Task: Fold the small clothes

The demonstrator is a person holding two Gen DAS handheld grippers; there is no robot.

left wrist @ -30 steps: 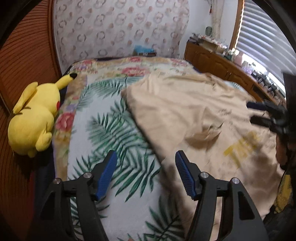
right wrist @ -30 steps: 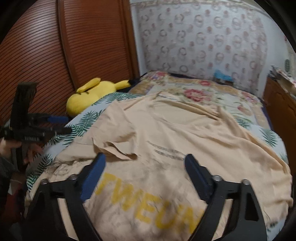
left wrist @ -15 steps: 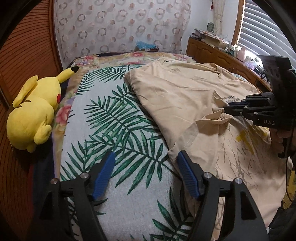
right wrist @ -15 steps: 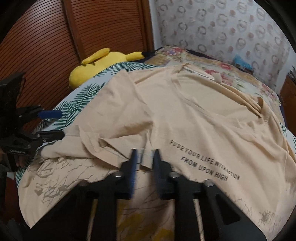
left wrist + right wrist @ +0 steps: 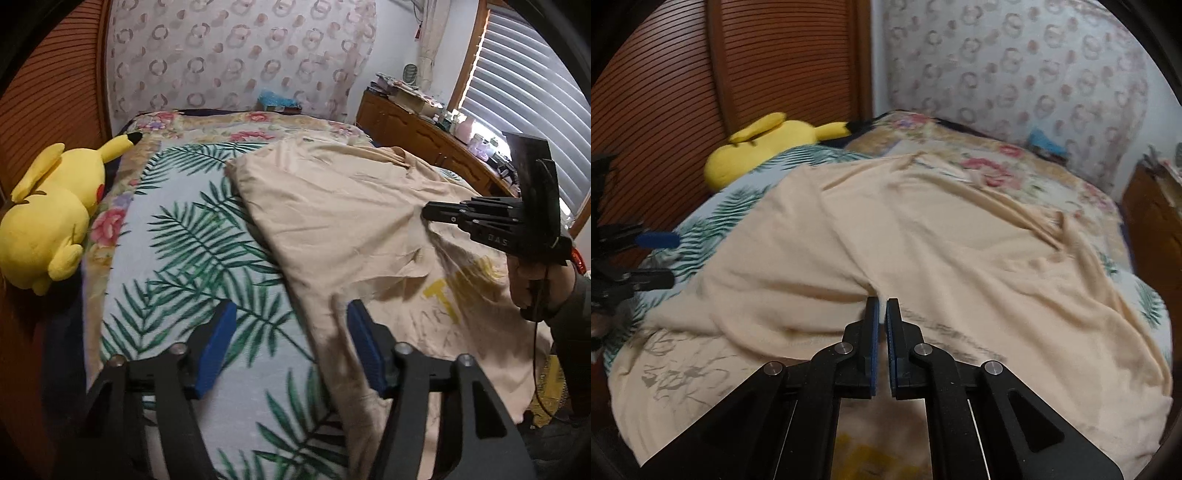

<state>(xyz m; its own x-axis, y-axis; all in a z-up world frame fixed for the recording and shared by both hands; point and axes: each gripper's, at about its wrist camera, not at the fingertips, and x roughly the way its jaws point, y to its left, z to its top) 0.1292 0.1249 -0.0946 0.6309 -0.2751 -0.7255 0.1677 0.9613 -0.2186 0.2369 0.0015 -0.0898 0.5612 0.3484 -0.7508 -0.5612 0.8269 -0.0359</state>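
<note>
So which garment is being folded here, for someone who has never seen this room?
On the bed with the palm-leaf bedspread, right of the yellow Pikachu plush, lies a beige T-shirt. It is the only garment, with big yellow letters near its hem.

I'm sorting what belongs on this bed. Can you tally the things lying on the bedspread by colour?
Beige: 1, the T-shirt, pinched by the shut right gripper; the left gripper is closing at its edge.
Yellow: 1, the plush toy.
Total: 2.

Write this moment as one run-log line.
right tongs: shut on beige T-shirt | left tongs: closing, shirt edge between, not gripped | bed
</note>
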